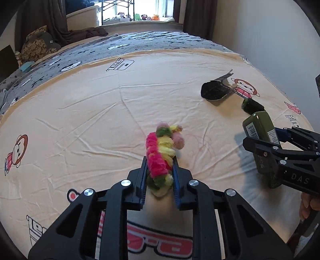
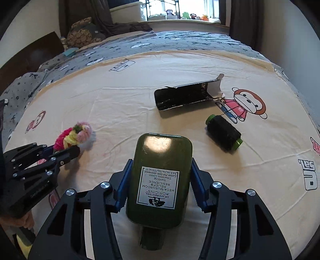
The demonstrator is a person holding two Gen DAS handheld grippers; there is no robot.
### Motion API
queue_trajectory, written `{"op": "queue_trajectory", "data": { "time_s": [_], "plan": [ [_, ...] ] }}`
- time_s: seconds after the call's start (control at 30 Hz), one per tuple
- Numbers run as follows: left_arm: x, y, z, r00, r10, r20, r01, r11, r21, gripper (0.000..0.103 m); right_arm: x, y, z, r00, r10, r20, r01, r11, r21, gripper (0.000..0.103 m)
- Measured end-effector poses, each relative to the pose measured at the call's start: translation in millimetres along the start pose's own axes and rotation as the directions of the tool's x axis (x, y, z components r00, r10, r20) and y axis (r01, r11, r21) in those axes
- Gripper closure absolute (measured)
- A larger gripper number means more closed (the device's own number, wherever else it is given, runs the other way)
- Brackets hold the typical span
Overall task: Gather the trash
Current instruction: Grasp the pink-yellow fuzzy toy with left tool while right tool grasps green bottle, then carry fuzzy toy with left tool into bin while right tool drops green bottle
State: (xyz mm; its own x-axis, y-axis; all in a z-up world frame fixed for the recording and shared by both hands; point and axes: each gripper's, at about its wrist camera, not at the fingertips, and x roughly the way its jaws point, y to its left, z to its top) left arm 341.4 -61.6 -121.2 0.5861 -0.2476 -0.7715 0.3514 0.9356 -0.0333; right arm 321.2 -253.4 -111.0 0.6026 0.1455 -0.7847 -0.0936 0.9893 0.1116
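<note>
My left gripper is shut on a fuzzy pink, yellow and green pom-pom string, held just above the cream bed sheet; both show at the left of the right wrist view, gripper, string. My right gripper is shut on a dark green lotion bottle with a white label, cap end towards the camera; the bottle also shows in the left wrist view. A torn black cardboard box and a black spool with green ends lie on the sheet ahead.
The cream cartoon-print sheet covers the near bed; a grey blanket lies beyond it. Pillows sit at the far left. A window sill with toys and dark curtains stand at the back. A wall runs along the right.
</note>
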Motion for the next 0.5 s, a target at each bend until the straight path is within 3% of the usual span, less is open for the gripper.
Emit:
{"op": "queue_trajectory", "data": {
  "time_s": [0.3, 0.5],
  "plan": [
    [-85.1, -27.2, -56.7, 0.994, -0.068, 0.083, 0.065, 0.997, 0.034, 0.083, -94.3, 4.8, -58.4, 0.990, 0.061, 0.131, -0.050, 0.995, -0.086, 0.049],
    [-137.6, -56.3, -109.6, 0.989, -0.100, 0.109, 0.091, 0.992, 0.087, 0.083, -147.5, 13.8, -112.3, 0.980, 0.112, 0.163, -0.087, 0.984, -0.154, 0.049]
  ]
}}
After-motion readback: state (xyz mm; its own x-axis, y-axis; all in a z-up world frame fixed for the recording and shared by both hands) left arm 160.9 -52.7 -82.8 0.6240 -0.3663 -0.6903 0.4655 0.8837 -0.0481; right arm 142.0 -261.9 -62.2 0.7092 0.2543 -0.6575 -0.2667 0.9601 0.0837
